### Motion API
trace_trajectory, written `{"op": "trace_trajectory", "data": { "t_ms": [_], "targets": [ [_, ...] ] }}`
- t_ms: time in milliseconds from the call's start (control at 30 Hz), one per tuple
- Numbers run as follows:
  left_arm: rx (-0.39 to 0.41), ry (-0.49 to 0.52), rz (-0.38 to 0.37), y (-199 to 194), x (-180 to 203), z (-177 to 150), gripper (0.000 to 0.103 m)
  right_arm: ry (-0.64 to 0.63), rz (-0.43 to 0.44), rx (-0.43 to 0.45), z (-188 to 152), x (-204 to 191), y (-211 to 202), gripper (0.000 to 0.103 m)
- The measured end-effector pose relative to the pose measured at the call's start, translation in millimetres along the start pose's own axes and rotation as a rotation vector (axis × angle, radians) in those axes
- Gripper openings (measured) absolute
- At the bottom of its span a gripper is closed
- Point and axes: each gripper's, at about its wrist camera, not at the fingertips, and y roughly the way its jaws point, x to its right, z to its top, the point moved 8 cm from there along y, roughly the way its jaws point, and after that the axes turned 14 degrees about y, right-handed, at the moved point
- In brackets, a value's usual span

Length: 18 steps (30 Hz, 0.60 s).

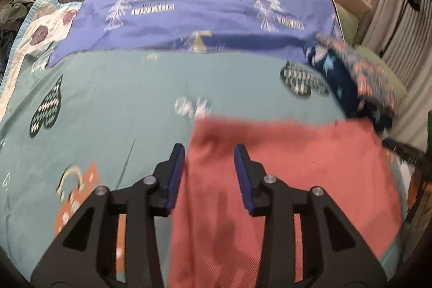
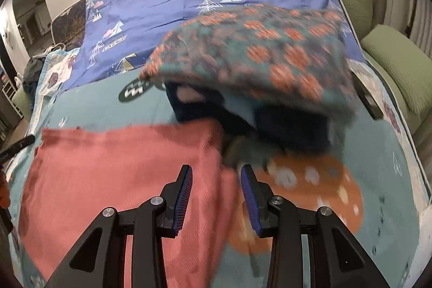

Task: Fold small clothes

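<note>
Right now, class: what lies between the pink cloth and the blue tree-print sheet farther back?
In the left wrist view, only bare teal bedcover with printed motifs separates the pink cloth from the blue tree-print sheet.

- Pink garment (image 1: 283, 180) (image 2: 121, 180): salmon-pink cloth with a fine woven rib, laid out flat on the teal patterned bedcover. A roughly straight far edge is seen, and a vertical fold or seam runs down its near part. It is spread nearest the cameras, towards the right of the left wrist view and the left of the right wrist view.
- Floral garment (image 1: 370, 74) (image 2: 256, 53): teal-grey cloth printed with orange blossoms, blurred, lying on top of the pile just beyond the pink garment's far right corner.
- Navy garment (image 1: 343, 88) (image 2: 283, 126): dark blue cloth with pale star and dot shapes, partly covered by the floral garment, its near edge beside the pink garment.
</note>
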Motion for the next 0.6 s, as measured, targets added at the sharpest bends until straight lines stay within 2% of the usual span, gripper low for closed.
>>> {"op": "trace_trajectory", "data": {
  "t_ms": [167,267,333,367,467,533,600],
  "targets": [
    [-0.073,0.081,0.01,0.9,8.3,-30.9,0.041,0.036,0.012,-0.05,-32.3,21.0,-18.7,0.038],
    [-0.081,0.071,0.008,0.3,11.7,-39.2,0.041,0.061,0.058,-0.077,-51.6,22.2,-32.5,0.038],
    [-0.073,0.065,0.009,-5.5,11.6,-46.8,0.028,0.079,0.101,-0.097,-70.4,22.9,-44.3,0.039],
    [-0.06,0.055,0.013,-11.6,11.3,-51.0,0.011,0.081,0.112,-0.101,-77.9,23.9,-48.3,0.039],
    [-0.017,-0.013,0.012,-45.9,13.2,-61.6,0.005,0.072,0.102,-0.111,-110.4,30.5,-64.3,0.039],
    [0.042,0.01,-0.015,-81.5,26.8,-70.9,0.005,0.056,0.092,-0.098,-122.0,29.0,-75.5,0.039],
    [0.054,0.046,-0.013,-103.6,37.4,-85.9,0.006,0.062,0.11,-0.087,-135.5,29.6,-91.1,0.039]
  ]
}}
